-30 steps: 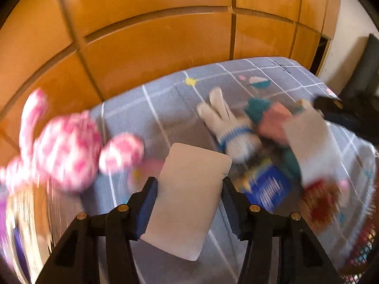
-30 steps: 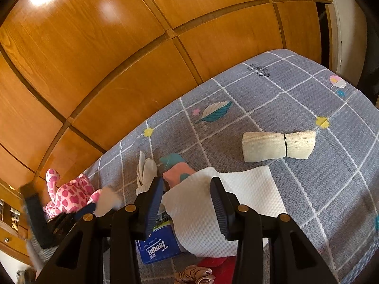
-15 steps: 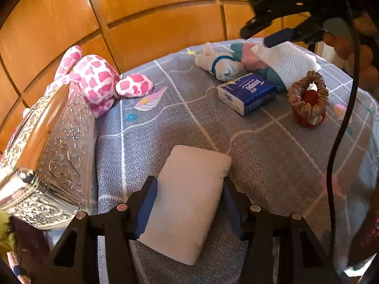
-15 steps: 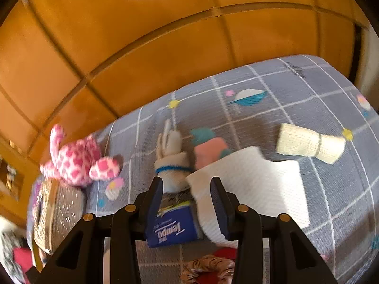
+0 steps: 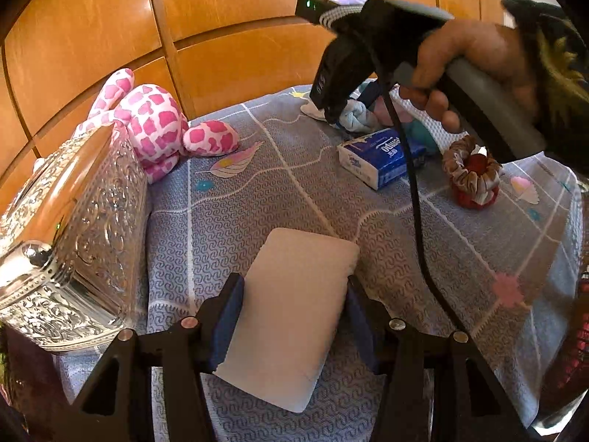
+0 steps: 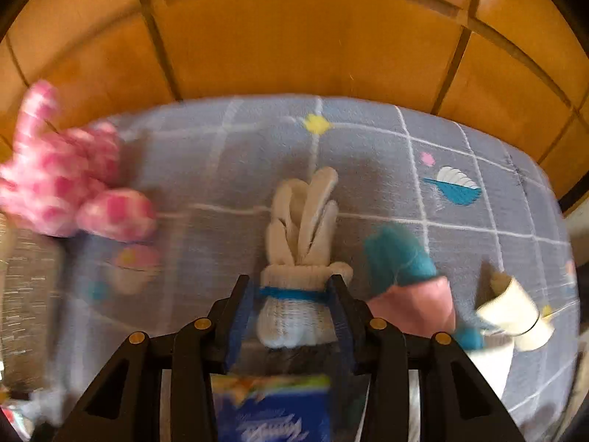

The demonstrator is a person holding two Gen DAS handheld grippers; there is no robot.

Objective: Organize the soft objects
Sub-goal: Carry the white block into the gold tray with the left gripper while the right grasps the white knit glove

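White knit glove bundle (image 6: 294, 302) with a blue band sits between the right gripper (image 6: 292, 316) pads, seemingly pinched though motion blur hides contact. Just beside lie a teal-pink sock (image 6: 408, 283) and blue tissue pack (image 5: 379, 156). Left gripper (image 5: 294, 309) clamps a pale folded cloth (image 5: 294, 313) over the grey blanket (image 5: 257, 206), near a silver box (image 5: 70, 243).

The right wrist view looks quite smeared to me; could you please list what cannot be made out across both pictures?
- Right wrist view: pink plush toy motion-blurred; tissue pack print unreadable.
- Same view: whether the right tool touches the white glove bundle is unclear.
- Left wrist view: glove bundle mostly hidden behind the right tool.
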